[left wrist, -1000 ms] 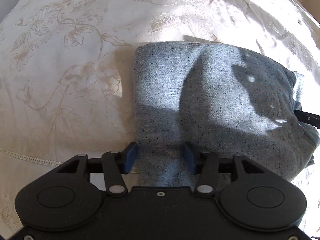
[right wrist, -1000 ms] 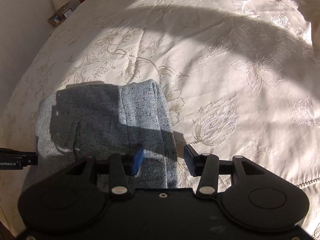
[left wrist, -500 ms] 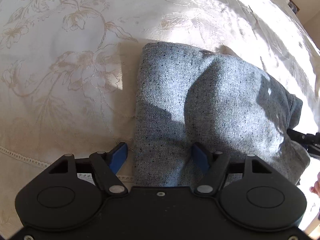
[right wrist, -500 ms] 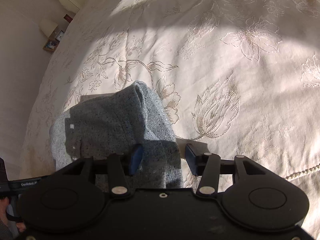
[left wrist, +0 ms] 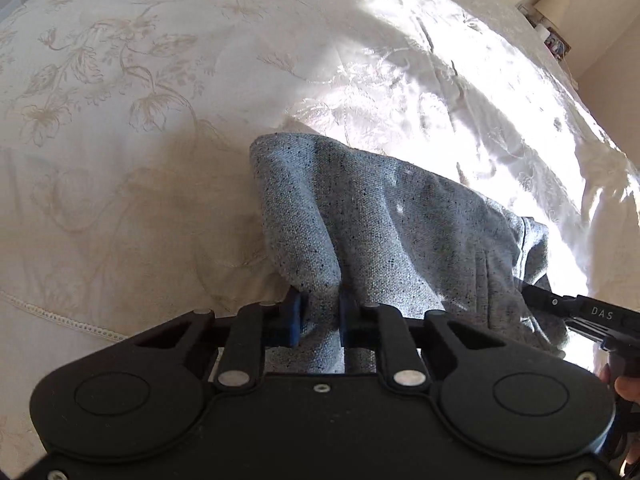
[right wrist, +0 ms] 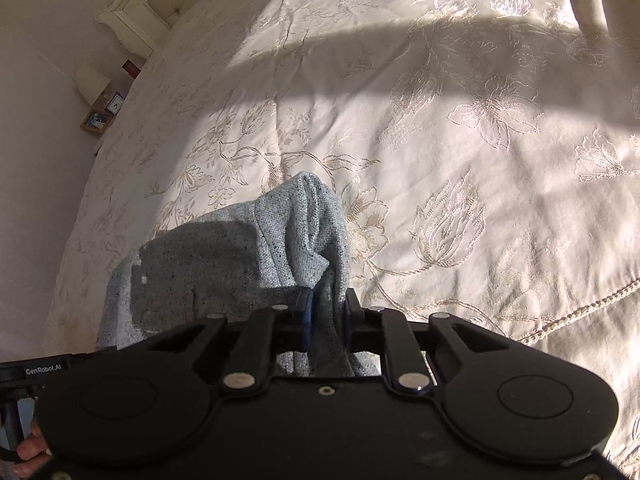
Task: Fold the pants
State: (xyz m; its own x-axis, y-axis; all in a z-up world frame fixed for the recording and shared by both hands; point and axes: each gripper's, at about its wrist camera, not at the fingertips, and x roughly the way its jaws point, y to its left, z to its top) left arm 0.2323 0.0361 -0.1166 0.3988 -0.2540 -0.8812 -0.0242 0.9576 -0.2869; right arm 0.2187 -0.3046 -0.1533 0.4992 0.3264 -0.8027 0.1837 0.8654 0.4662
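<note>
Left hand-held gripper (left wrist: pixel 320 314) was nearly closed, blue pads pinching the near-left edge of the grey speckled knit pants (left wrist: pixel 400 232). Right hand-held gripper (right wrist: pixel 327 316) was likewise clamped on a bunched ridge at the bundle's right edge (right wrist: pixel 304 236). Pants were a compact folded bundle, raised at both gripped ends, on the cream floral-embroidered bedspread (left wrist: pixel 140 160); from the left wrist camera the bundle ran toward 1 o'clock, the other gripper's body showing at 3 o'clock.

Judgement: mostly done, since the legs looked already doubled into a short stack. Probably left: one last fold-over or reposition, lay flat, release. Layer count inside the stack couldn't be told. Bedside lamp (right wrist: pixel 92 84) at 10 o'clock in the right view.
</note>
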